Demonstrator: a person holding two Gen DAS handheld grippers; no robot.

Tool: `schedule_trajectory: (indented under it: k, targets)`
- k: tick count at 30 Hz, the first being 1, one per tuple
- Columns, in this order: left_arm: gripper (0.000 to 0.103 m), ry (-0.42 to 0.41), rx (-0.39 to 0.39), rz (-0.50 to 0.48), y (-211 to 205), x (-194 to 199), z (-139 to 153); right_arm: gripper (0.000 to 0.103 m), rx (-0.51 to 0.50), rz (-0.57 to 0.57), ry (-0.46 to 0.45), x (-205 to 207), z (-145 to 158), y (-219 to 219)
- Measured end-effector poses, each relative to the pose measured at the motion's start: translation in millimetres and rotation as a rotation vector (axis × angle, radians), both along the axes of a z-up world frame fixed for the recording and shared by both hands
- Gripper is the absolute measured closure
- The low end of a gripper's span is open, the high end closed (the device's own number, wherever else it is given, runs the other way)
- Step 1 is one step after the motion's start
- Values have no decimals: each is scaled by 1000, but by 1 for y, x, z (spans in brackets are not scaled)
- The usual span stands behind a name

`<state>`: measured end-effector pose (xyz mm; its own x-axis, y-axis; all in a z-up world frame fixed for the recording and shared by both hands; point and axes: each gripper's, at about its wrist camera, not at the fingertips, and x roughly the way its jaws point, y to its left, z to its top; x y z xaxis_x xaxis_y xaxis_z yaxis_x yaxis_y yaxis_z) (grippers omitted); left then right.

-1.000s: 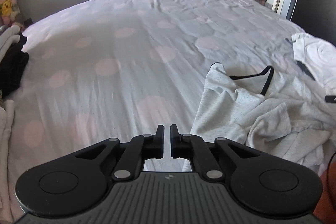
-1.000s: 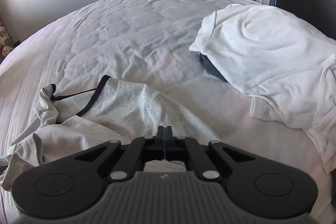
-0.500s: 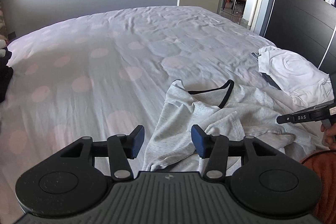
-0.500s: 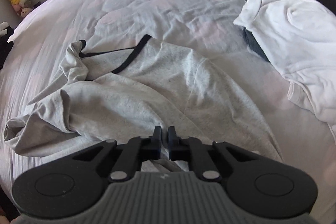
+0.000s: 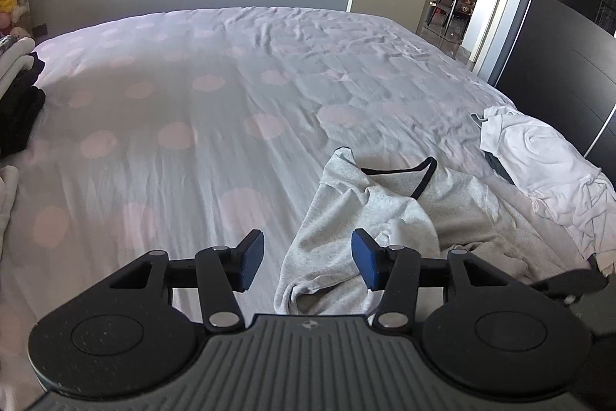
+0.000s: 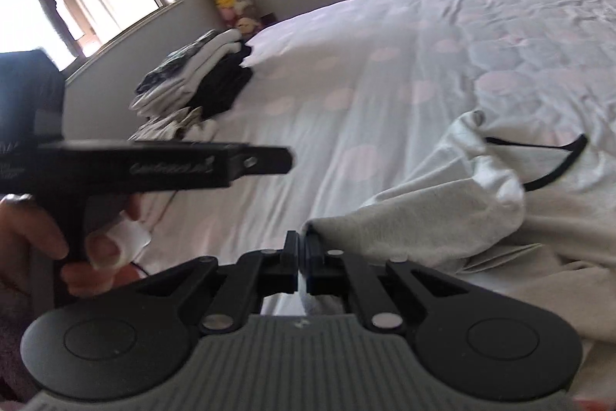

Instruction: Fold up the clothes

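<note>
A crumpled light grey T-shirt [image 5: 369, 218] with a black neck trim lies on the white bed [image 5: 215, 110]; it also shows in the right wrist view [image 6: 481, 203]. My left gripper [image 5: 307, 262] is open and empty, just above the shirt's near left edge. My right gripper [image 6: 302, 255] is shut, its tips at the shirt's near corner; whether cloth sits between them I cannot tell. The left gripper's handle [image 6: 154, 162], held in a hand, shows at the left of the right wrist view.
A white garment [image 5: 539, 156] lies at the bed's right edge. A stack of folded black and white clothes [image 6: 196, 72] sits at the bed's left edge, also in the left wrist view [image 5: 19, 95]. A door stands open at the far right.
My left gripper opened from shut and lifted back over the shirt's left edge. My right gripper stayed shut and swung left, now facing the folded stack and window.
</note>
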<state>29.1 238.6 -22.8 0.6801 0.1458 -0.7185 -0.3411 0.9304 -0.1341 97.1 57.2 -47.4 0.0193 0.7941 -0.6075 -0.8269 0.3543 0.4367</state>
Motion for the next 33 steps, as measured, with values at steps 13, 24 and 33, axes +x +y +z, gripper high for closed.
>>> schedule_trajectory:
  k: [13, 24, 33]
  targets:
    - [43, 43, -27, -171, -35, 14, -24, 67, -123, -38, -22, -34, -33, -6]
    - [43, 59, 11, -349, -92, 66, -53, 48, -219, -299, -221, -8, -17, -87]
    - [43, 107, 4, -307, -106, 120, -94, 38, -210, -466, -316, 34, 0, -139]
